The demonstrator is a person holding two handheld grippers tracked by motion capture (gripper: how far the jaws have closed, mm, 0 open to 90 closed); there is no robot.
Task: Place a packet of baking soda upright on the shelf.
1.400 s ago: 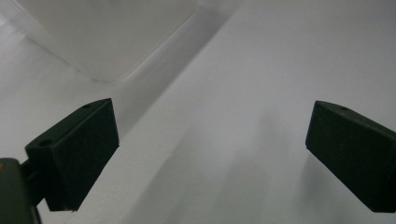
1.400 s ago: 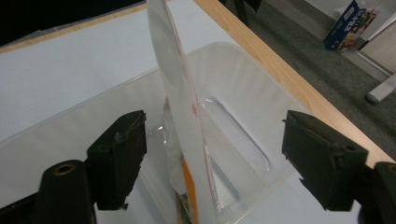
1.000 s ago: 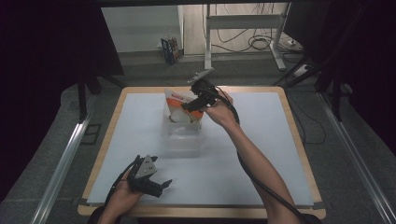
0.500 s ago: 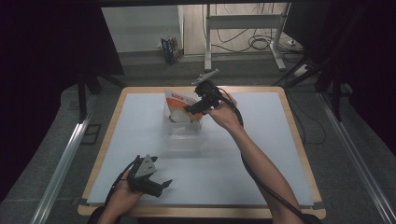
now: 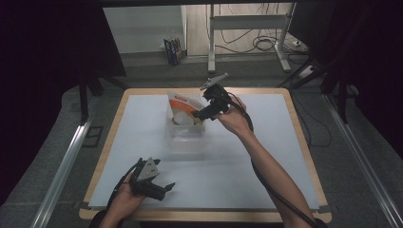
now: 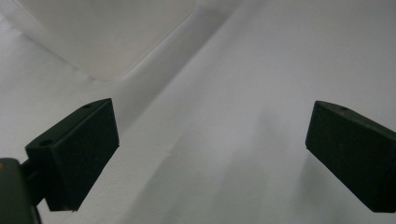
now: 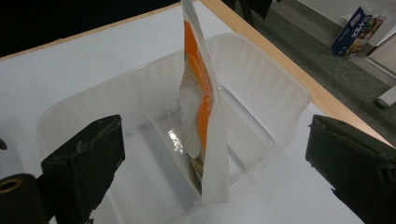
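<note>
R gripper point(image 7: 215, 154) agape, pouch point(image 7: 201, 112) upright – bin point(image 7: 261, 60)

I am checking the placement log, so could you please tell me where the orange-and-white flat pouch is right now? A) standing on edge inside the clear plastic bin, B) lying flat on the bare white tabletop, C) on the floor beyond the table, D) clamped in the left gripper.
A: the orange-and-white flat pouch stands on edge inside the clear plastic bin, between the open jaws of the right gripper, apart from both.
</note>
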